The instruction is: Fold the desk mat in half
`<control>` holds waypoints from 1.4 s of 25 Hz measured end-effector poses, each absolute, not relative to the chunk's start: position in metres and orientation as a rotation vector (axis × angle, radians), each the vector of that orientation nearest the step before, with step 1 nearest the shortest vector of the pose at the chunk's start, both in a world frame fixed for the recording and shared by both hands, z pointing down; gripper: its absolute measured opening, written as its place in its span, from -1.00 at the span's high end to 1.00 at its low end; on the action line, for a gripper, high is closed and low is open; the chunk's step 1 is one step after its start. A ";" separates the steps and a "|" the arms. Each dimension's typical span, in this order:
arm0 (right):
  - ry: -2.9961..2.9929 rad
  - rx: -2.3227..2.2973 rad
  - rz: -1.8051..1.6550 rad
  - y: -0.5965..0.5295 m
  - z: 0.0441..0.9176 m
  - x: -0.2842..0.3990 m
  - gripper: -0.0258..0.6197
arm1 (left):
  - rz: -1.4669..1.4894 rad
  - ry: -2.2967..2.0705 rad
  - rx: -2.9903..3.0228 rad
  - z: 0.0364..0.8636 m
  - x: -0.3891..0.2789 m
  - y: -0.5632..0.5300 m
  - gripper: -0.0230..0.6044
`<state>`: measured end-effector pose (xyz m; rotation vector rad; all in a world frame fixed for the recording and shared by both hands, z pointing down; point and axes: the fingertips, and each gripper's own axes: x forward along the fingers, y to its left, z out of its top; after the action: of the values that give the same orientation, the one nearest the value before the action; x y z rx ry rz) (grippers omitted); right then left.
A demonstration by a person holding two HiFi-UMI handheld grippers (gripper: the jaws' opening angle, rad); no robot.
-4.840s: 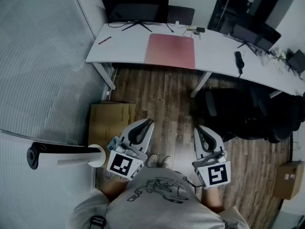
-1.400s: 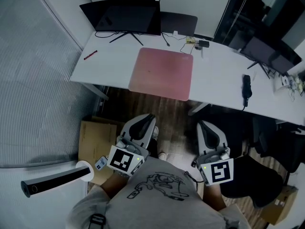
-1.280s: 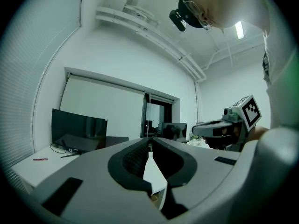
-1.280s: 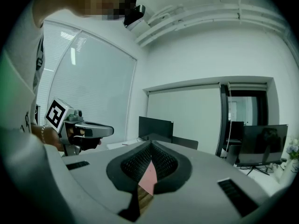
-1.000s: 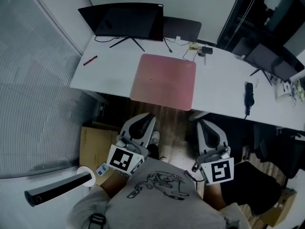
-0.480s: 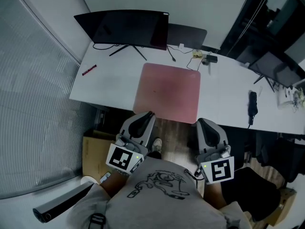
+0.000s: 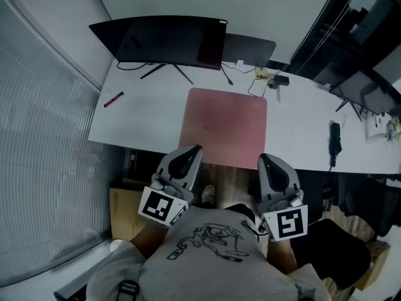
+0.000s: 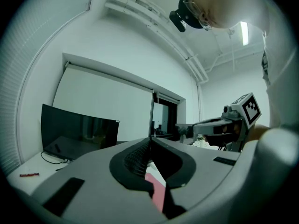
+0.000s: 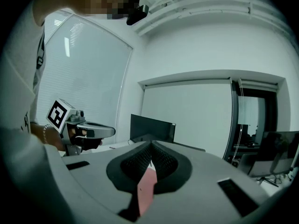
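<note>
The pink desk mat point(image 7: 224, 127) lies flat and unfolded on the white desk point(image 7: 144, 121), and its near edge reaches the desk's front. My left gripper point(image 7: 195, 148) points at the mat's near left corner from just in front of the desk. Its jaws have just closed fully, with nothing between them. My right gripper point(image 7: 263, 158) is shut and empty just before the near right corner. In the left gripper view the shut left gripper point(image 8: 150, 140) shows a strip of mat point(image 8: 158, 190) below. The right gripper point(image 9: 151, 143) likewise has the mat point(image 9: 145, 190) beneath it.
A wide dark monitor point(image 7: 169, 39) stands at the desk's back, beside a second dark screen point(image 7: 249, 47). A red pen point(image 7: 113, 99) lies far left. Cables and an adapter point(image 7: 276, 78) sit behind the mat, and a black handset-like item point(image 7: 334, 144) lies right. A cardboard box point(image 7: 122, 202) and black chair point(image 7: 326, 256) are on the floor.
I have walked up to the desk with both grippers held forward. Their tips now reach the desk's front edge by the mat. The white tower on the floor has left the view.
</note>
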<state>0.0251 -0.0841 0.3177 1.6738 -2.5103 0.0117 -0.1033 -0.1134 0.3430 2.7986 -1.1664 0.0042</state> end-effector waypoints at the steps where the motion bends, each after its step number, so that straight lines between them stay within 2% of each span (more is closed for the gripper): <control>1: -2.506 1.676 0.013 -0.087 0.318 0.024 0.90 | 0.001 -1.164 2.793 0.345 -0.105 -0.117 0.85; 10: -2.494 1.671 0.002 -0.104 0.320 0.018 0.90 | 0.024 -1.160 2.748 0.368 -0.113 -0.136 0.86; 23: -2.481 1.669 -0.052 -0.102 0.317 0.019 0.90 | 0.175 -1.162 2.629 0.455 -0.129 -0.146 0.84; 35: -2.482 1.652 -0.059 -0.104 0.318 0.011 0.90 | 0.351 -1.188 2.414 0.559 -0.157 -0.152 0.65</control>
<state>0.0107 -0.1044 0.3182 1.6515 -2.4825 -0.0590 -0.1574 -0.1524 0.5589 2.4145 -1.1876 0.3508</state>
